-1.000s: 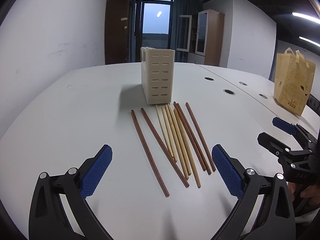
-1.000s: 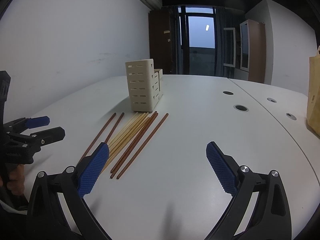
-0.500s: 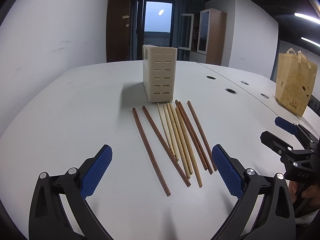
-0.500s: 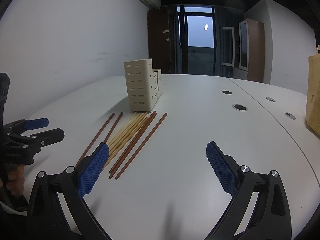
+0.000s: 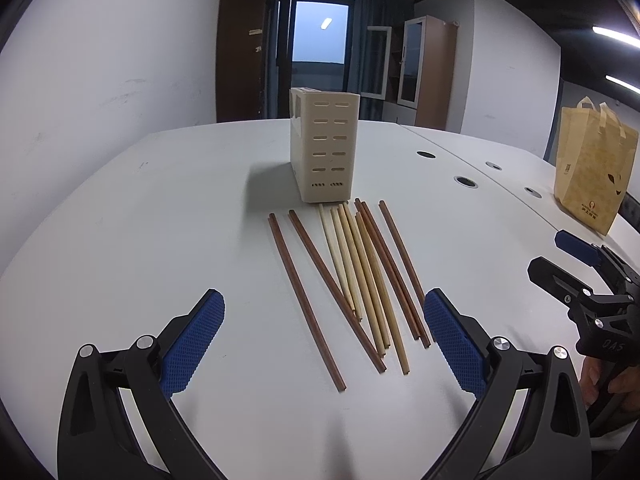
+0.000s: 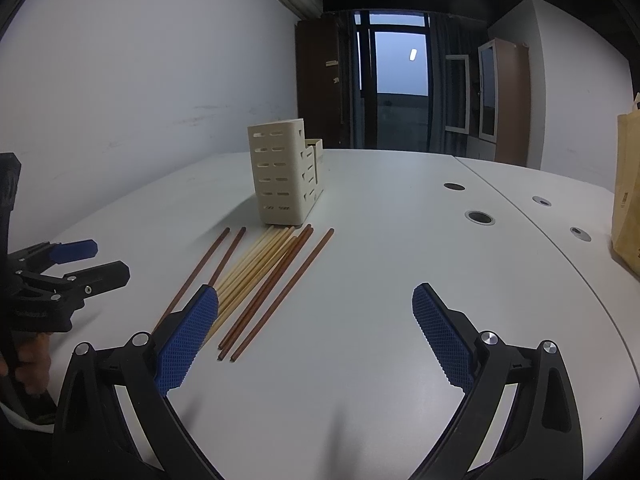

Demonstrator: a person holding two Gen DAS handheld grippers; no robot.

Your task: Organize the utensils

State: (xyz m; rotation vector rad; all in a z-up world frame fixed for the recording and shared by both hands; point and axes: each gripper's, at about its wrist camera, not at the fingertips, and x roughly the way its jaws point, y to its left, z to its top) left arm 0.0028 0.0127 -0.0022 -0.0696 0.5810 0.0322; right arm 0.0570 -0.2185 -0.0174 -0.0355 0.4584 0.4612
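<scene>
Lying fanned on the white table (image 5: 160,208), the chopsticks (image 5: 360,276) reach to the cream utensil holder (image 5: 324,148) just beyond. The left gripper (image 5: 324,344) and right gripper (image 6: 316,332) both gape, empty. Only the right view shows the holder's stepped lower compartments; the left shows the whole paper bag (image 5: 592,168).

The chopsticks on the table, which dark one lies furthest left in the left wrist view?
The dark chopstick on the left edge of the spread, lying alone with table showing on both sides; its near tip reaches closer to the left gripper than any other.
</scene>
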